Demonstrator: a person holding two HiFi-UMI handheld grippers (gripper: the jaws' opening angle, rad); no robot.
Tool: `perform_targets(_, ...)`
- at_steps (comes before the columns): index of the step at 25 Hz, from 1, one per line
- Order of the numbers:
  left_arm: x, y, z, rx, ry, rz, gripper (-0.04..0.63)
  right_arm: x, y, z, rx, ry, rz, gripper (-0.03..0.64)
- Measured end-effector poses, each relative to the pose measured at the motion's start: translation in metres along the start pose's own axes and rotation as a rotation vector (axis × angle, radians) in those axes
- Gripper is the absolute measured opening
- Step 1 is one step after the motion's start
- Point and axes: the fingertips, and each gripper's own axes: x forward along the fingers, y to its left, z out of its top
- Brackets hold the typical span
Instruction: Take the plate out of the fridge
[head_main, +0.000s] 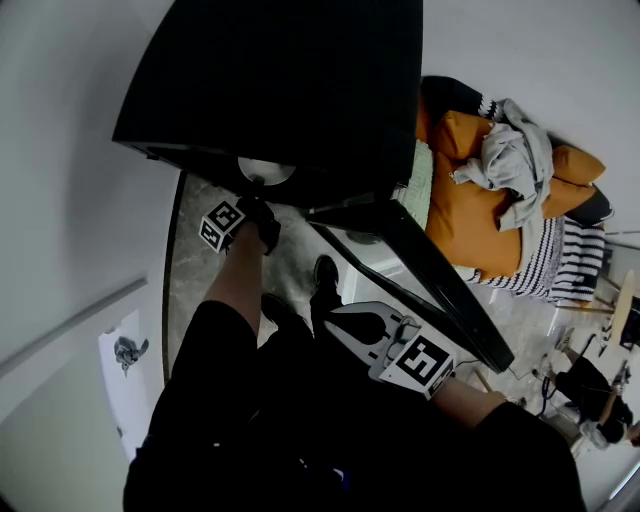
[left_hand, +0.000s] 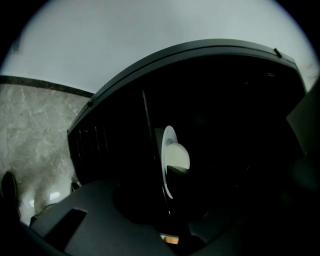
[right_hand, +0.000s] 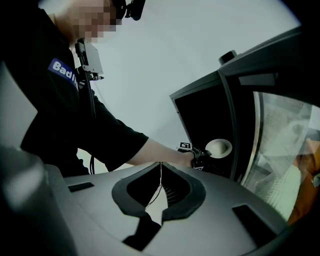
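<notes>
Right tongs (right_hand: 160, 170) nearest, held low in front of the body. Tips together, nothing between them, idle. They point toward the fridge from the door side.

Left tongs (head_main: 263, 203) further out, arm stretched forward over the marble floor (head_main: 195, 270). Tips reach into the fridge mouth. Narrowed onto the near rim of the plate (left_hand: 176, 155), one pad lying over its edge. Reads as a pinch on the rim rather than a hover.

Plate: small, white, shallow, with a raised lip. It sits just inside the front edge of the open fridge (head_main: 290, 80), toward the side away from the door. The interior is too dark to show what it rests on or whether anything sits on it.

Handling, my estimate: looks ceramic or similar, so stiff, fairly light for its size, glazed and likely slick. It will chip or break if dropped on the stone floor. Held by one rim only, it will want to sag away from the grip. Bite deep over the lip, not on the very edge, and keep it level while drawing straight out. The free right tongs could take the opposite rim once it clears the opening.

Fridge door (head_main: 430, 270) stands wide, glass-fronted, on the right. Beyond it, well apart, is an orange sofa (head_main: 470, 220) with clothes (head_main: 515, 160) heaped on top.
</notes>
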Motion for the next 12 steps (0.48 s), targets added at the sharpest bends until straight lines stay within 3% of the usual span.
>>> perform_targets(3,-0.0014,-0.0016,0.0006,-0.036,0.005,-0.015,0.026,0.0006,0.0009,0.0,0.005,0.007,-0.004,0.012)
perform_targets(12,-0.0082,0.0007,-0.0018,-0.099,-0.004,-0.031,0.018,0.003,0.006,-0.0025,0.001,0.016,0.006,0.012)
